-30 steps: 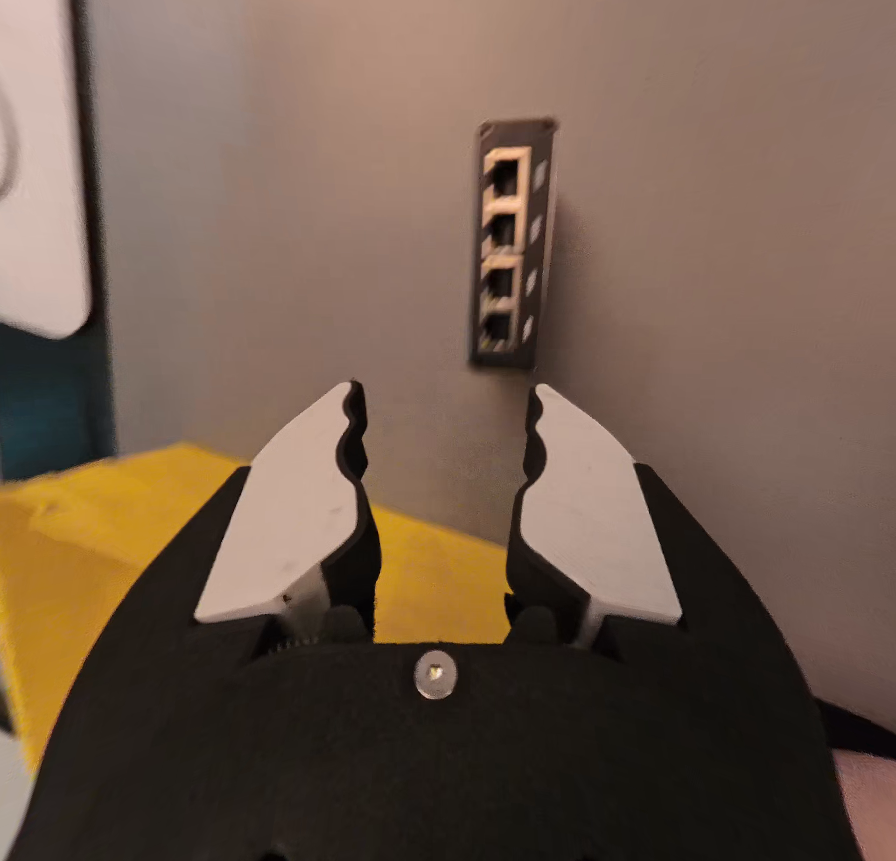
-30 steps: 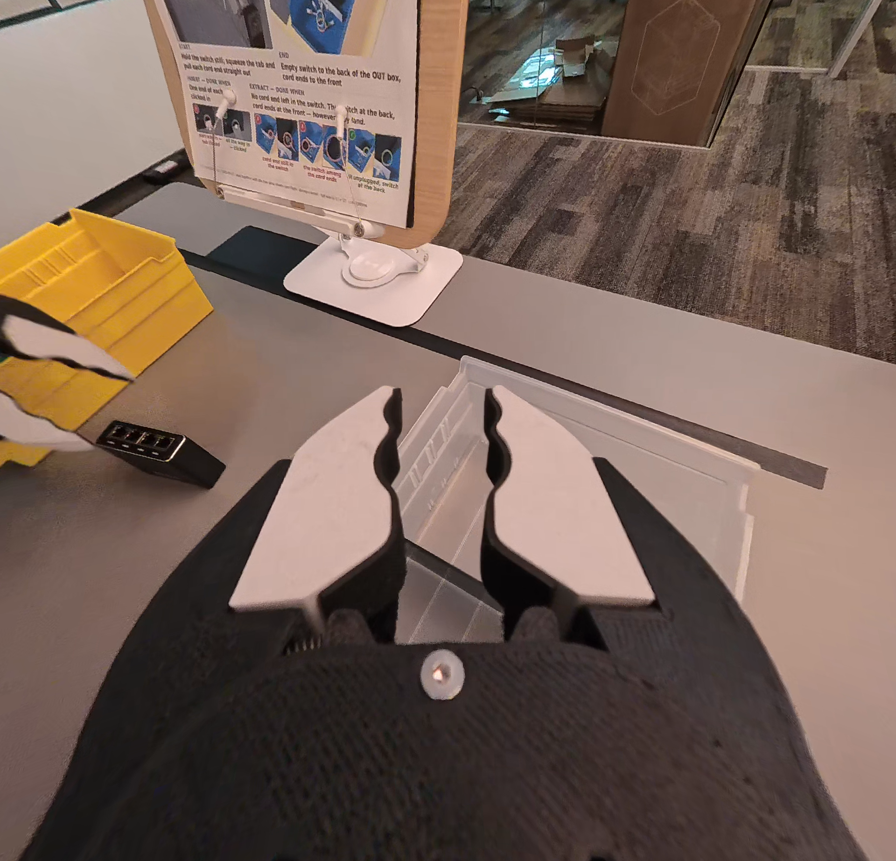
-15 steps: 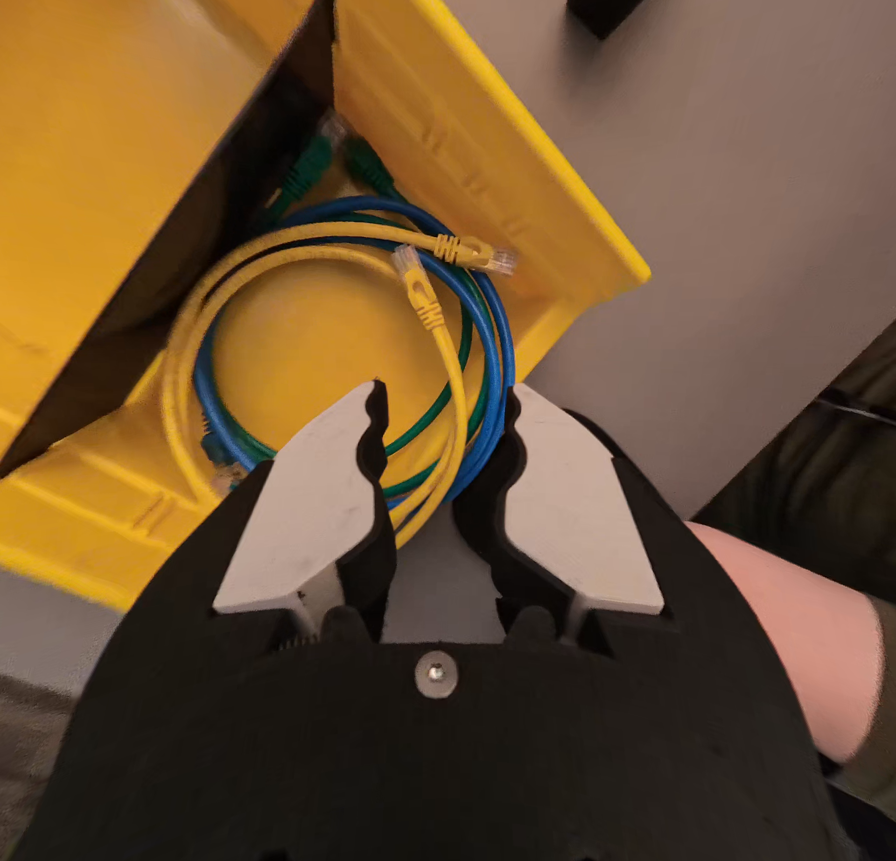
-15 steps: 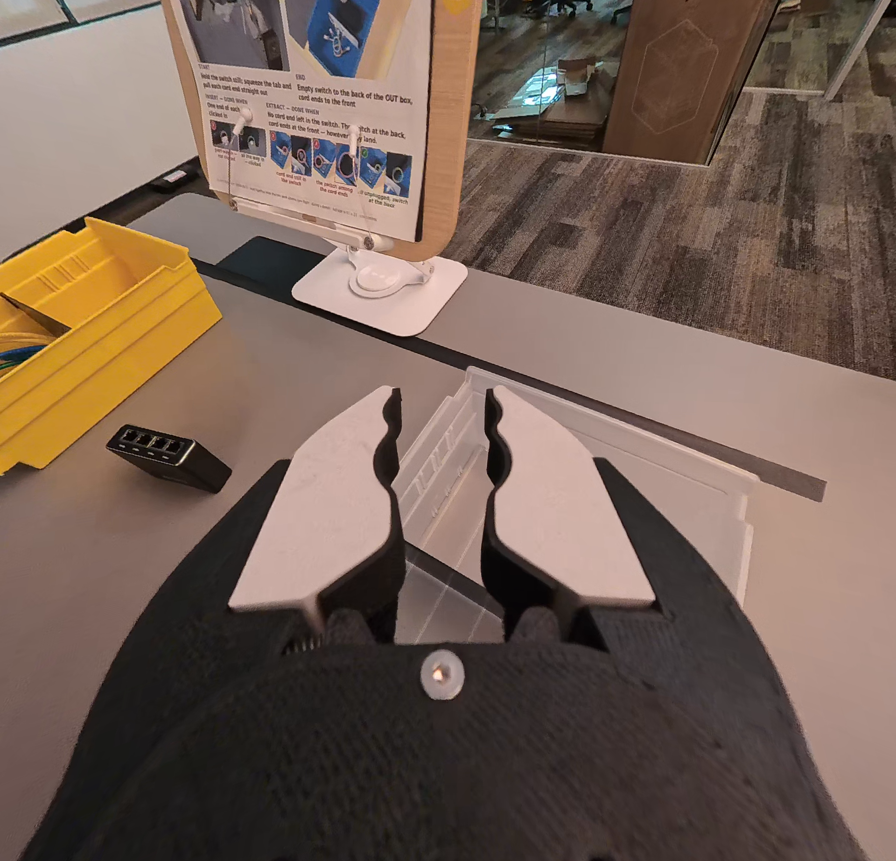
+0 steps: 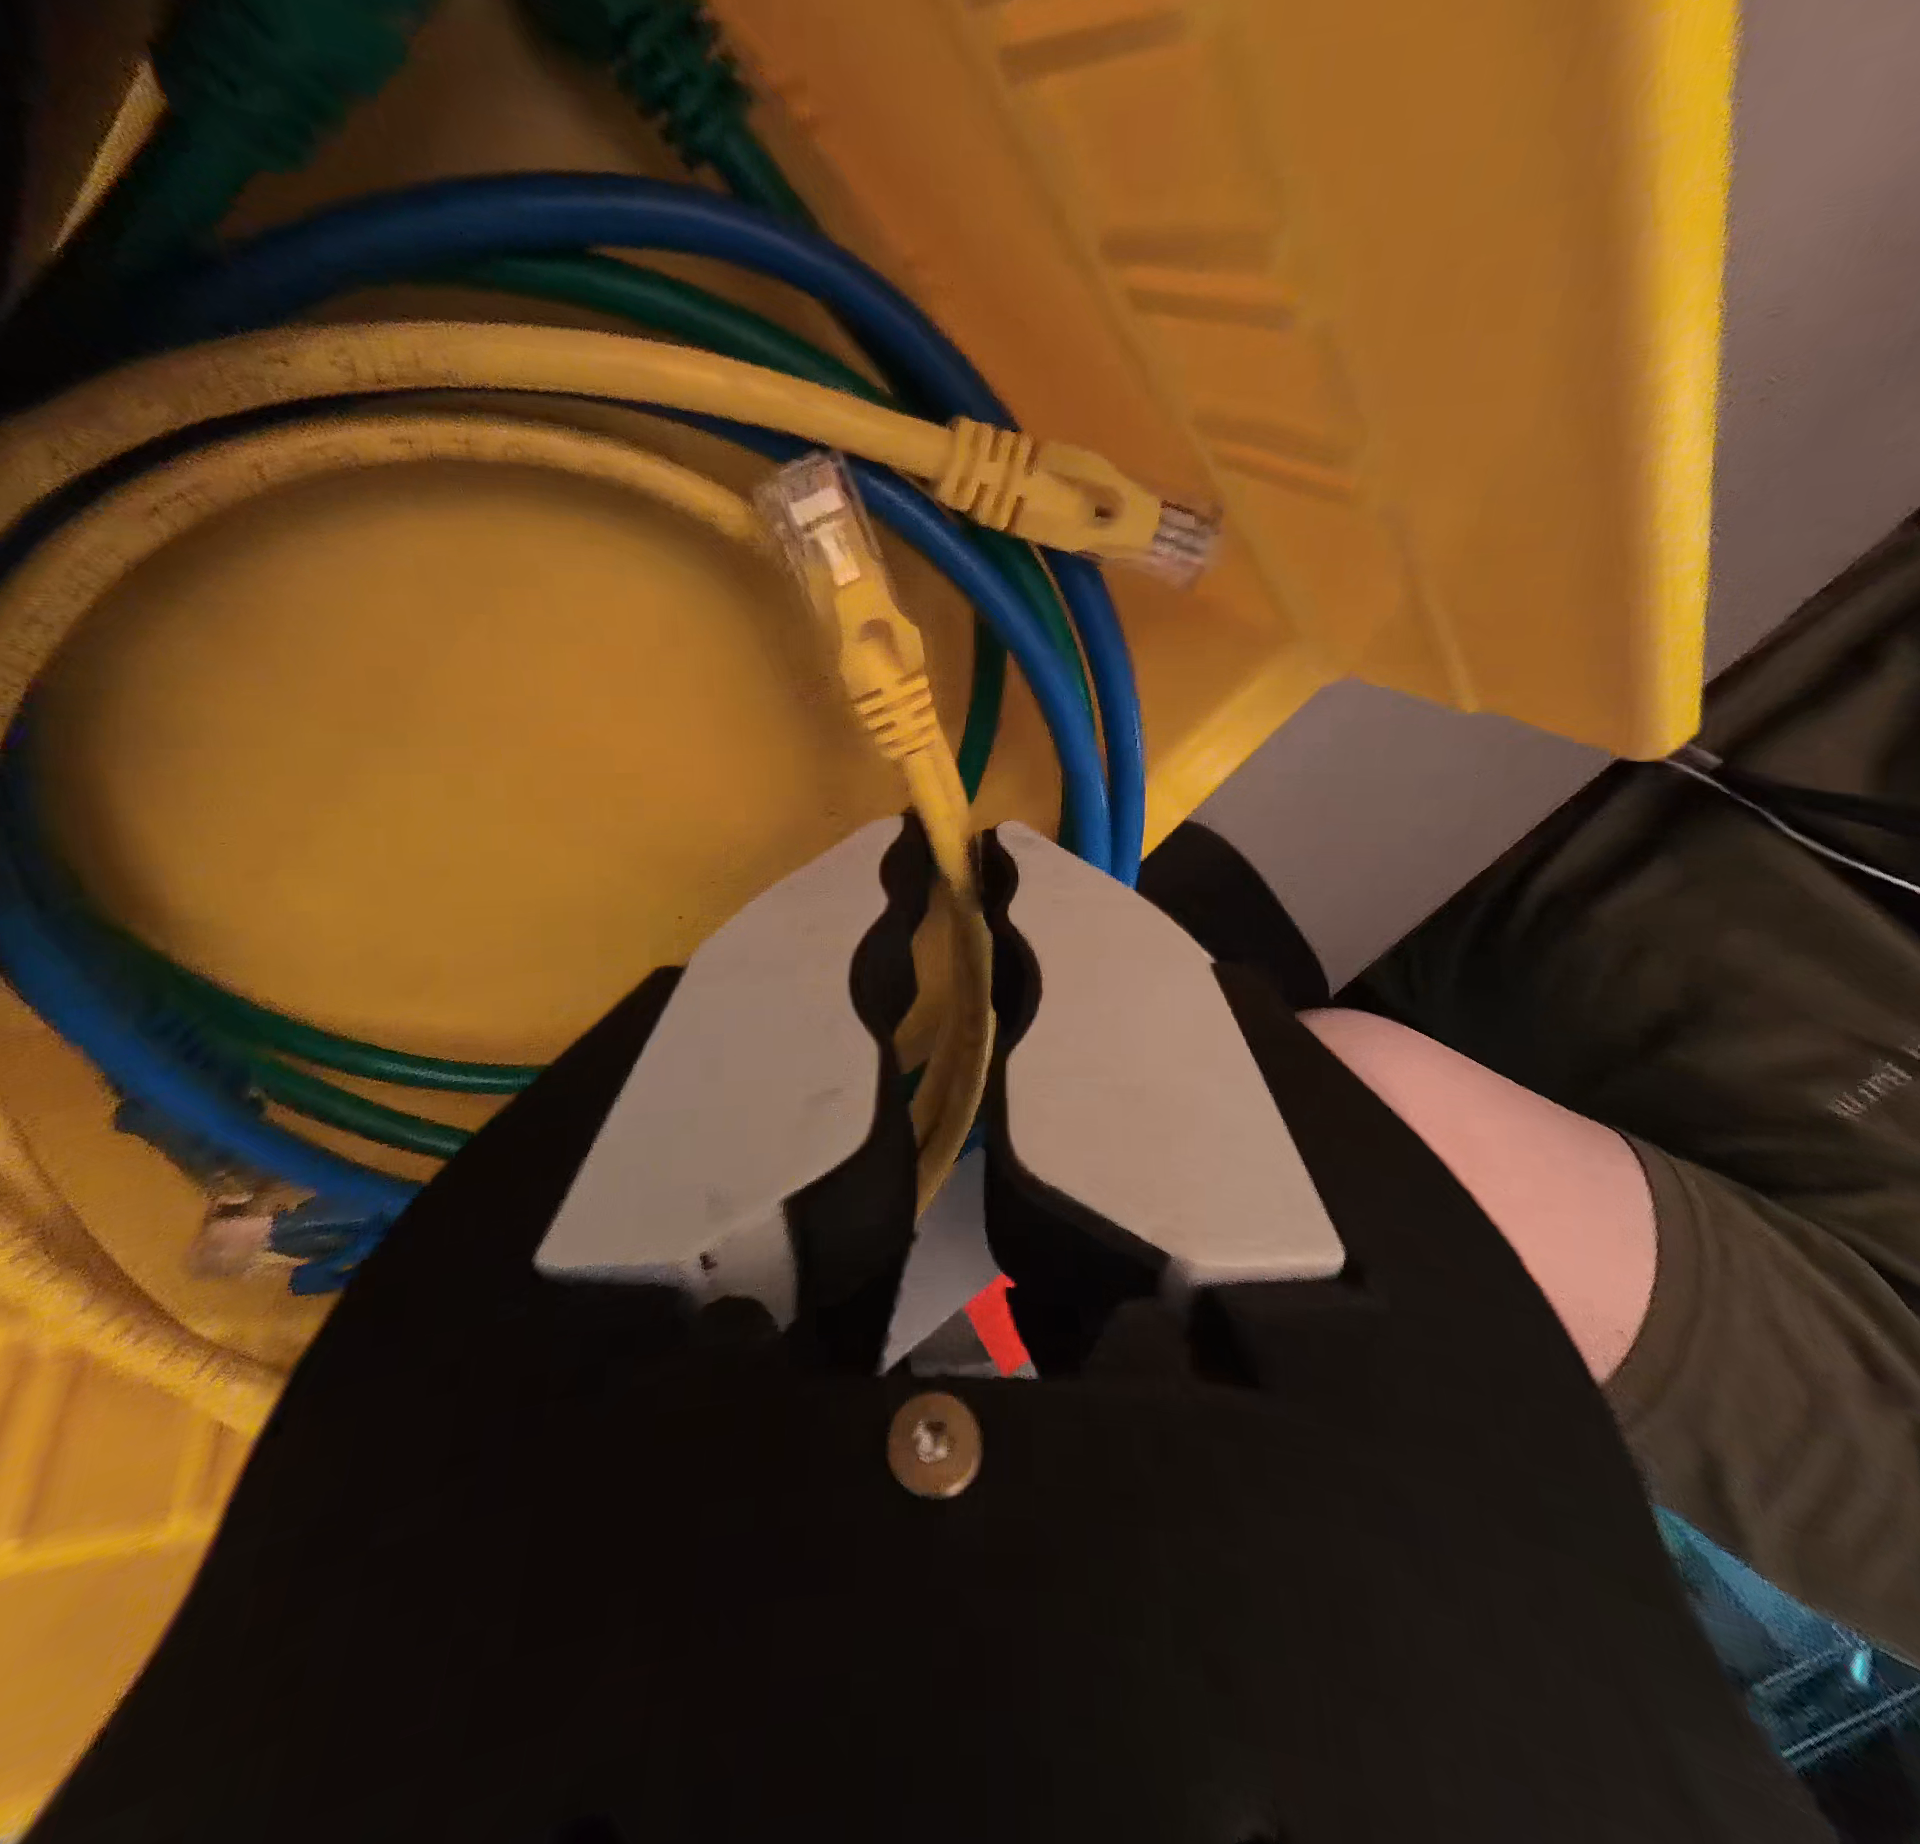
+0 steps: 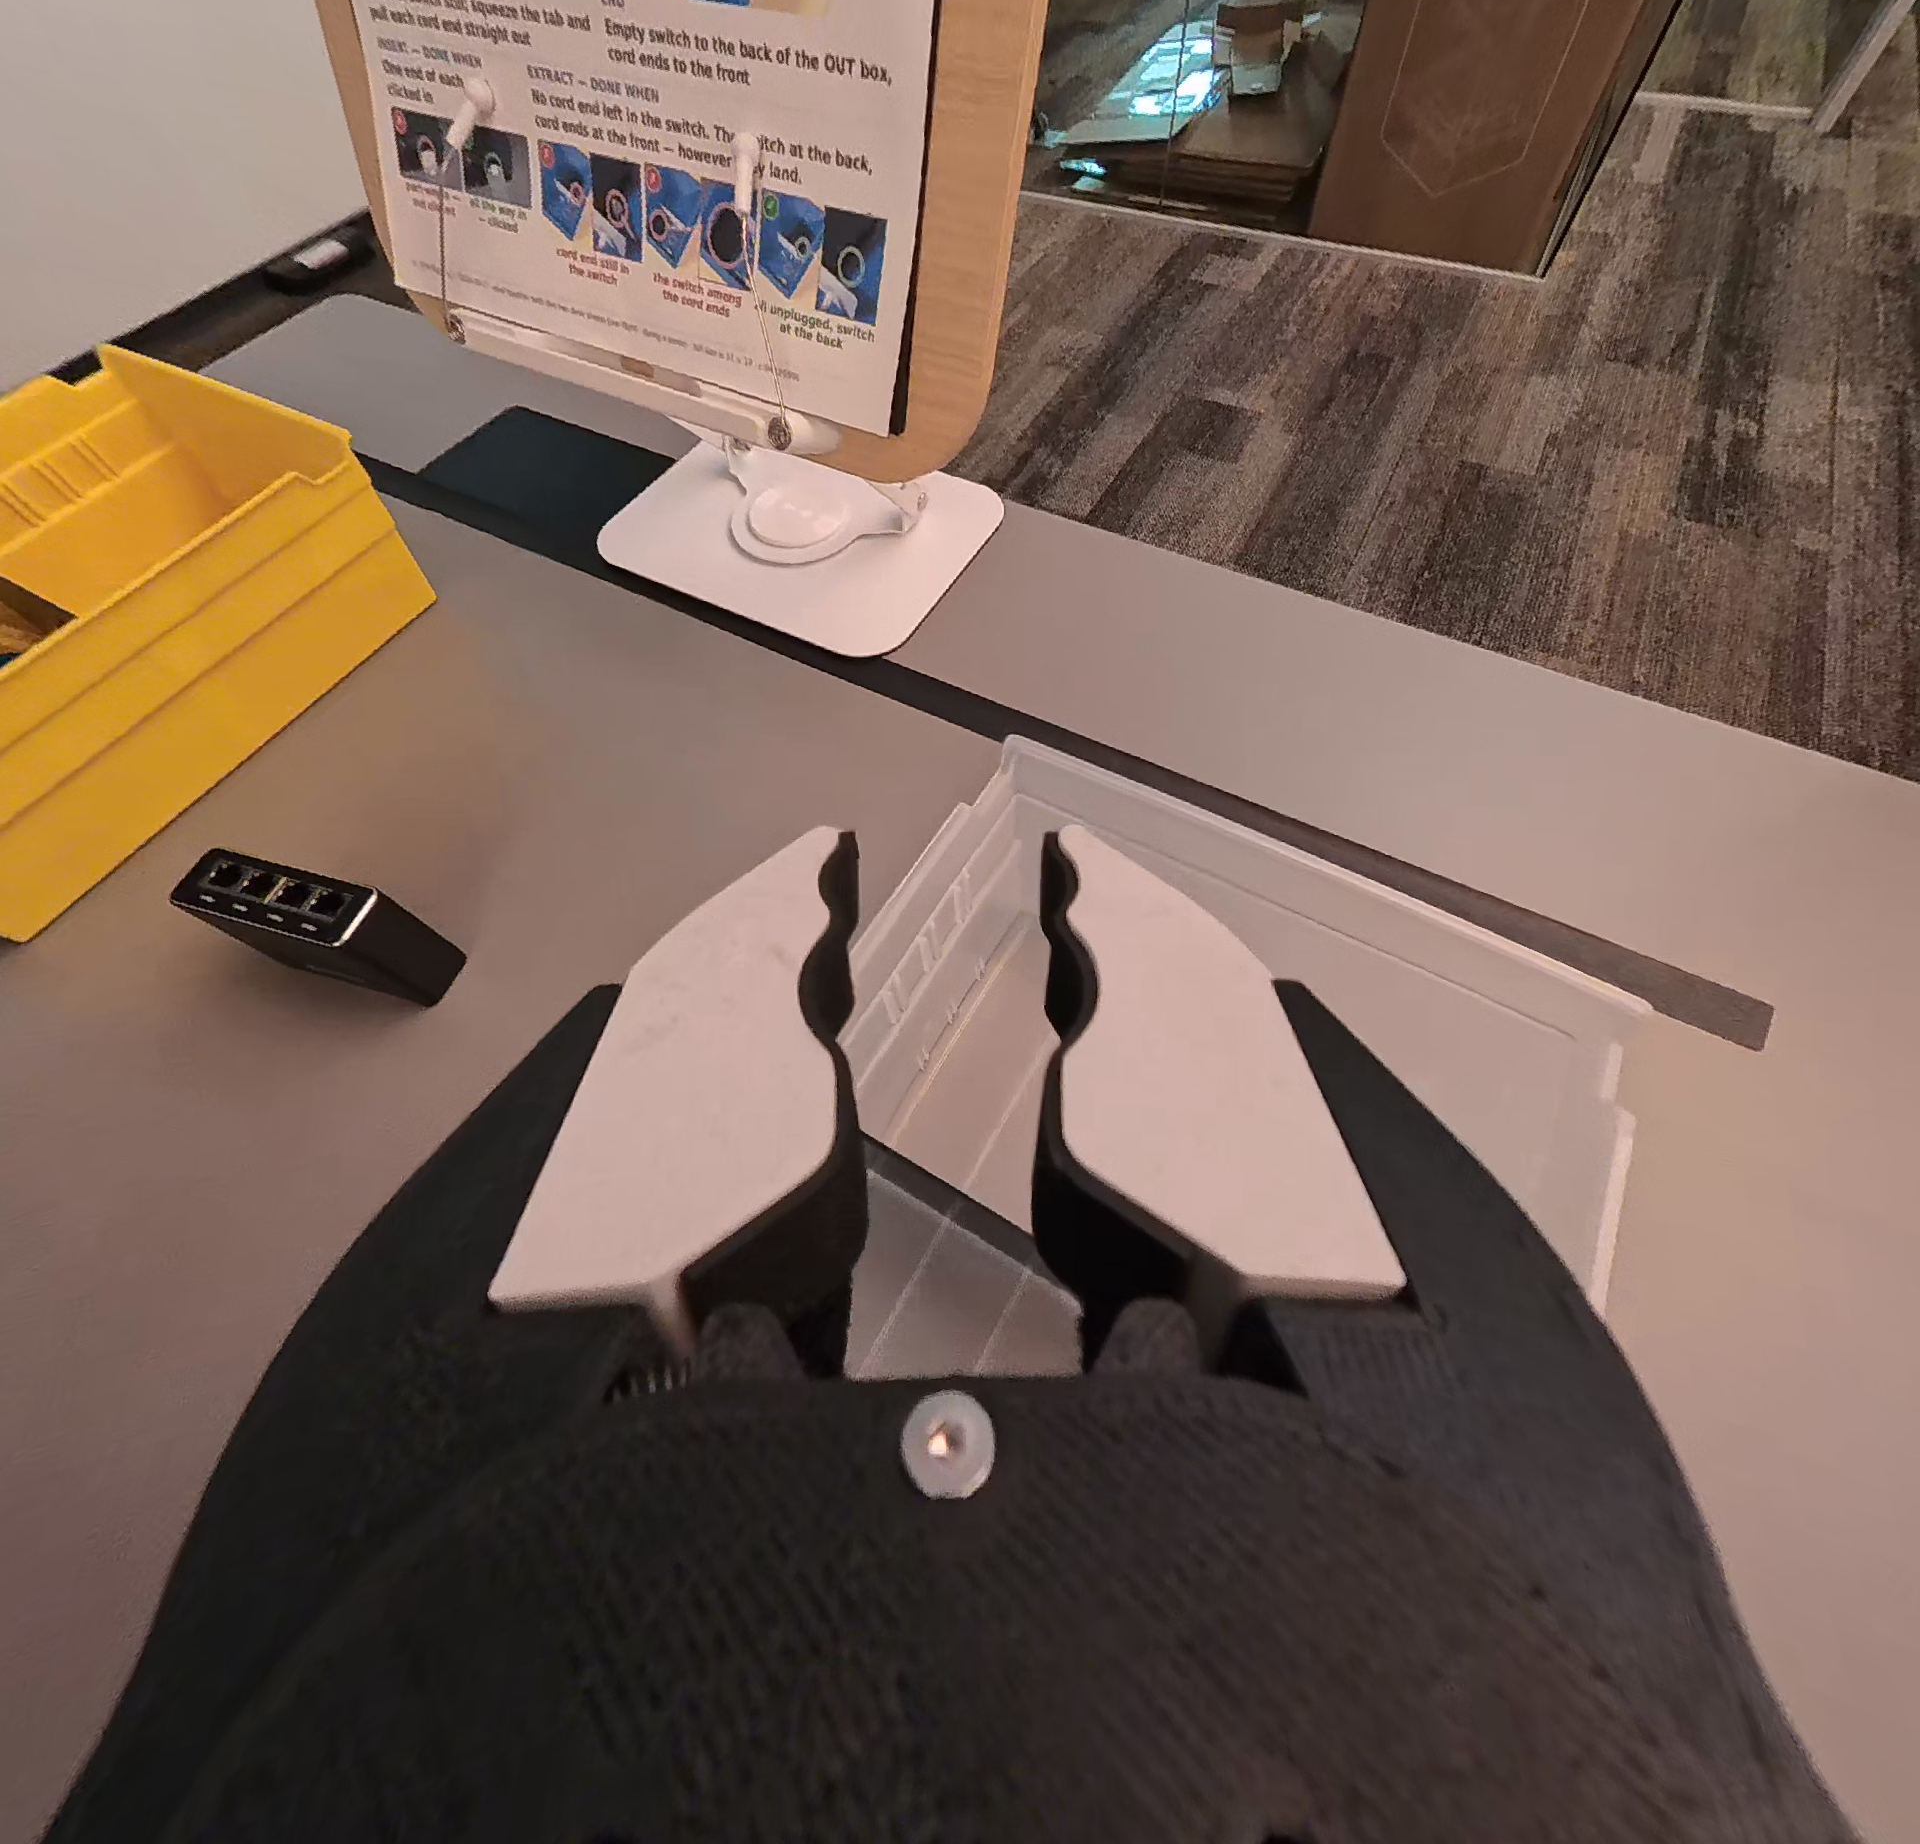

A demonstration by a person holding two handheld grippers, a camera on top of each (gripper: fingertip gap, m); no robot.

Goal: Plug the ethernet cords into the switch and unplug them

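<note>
My left gripper (image 5: 948, 844) is inside the yellow bin (image 5: 1299, 267) and shut on a yellow ethernet cord (image 5: 940, 776) just behind its clear plug (image 5: 821, 532). The cord's other yellow plug (image 5: 1081, 511) lies to the right. A blue cord (image 5: 1039, 589) and a green cord (image 5: 343, 1062) are coiled beneath. The black switch (image 6: 312, 921) lies on the grey table (image 6: 644, 755) beside the yellow bin (image 6: 197, 620), its ports facing me. My right gripper (image 6: 948, 844) is open and empty, hovering over a clear bin (image 6: 1299, 973).
An instruction board on a white stand (image 6: 800, 558) stands at the table's far edge. A person's arm (image 5: 1475, 1160) and dark sleeve show right of the left gripper. Carpeted floor lies beyond the table. The grippers' ends are close to 55 centimeters from one another.
My left gripper swung from facing the switch down into the yellow bin and closed on the yellow cord. My right gripper drifted slightly and stayed open.
</note>
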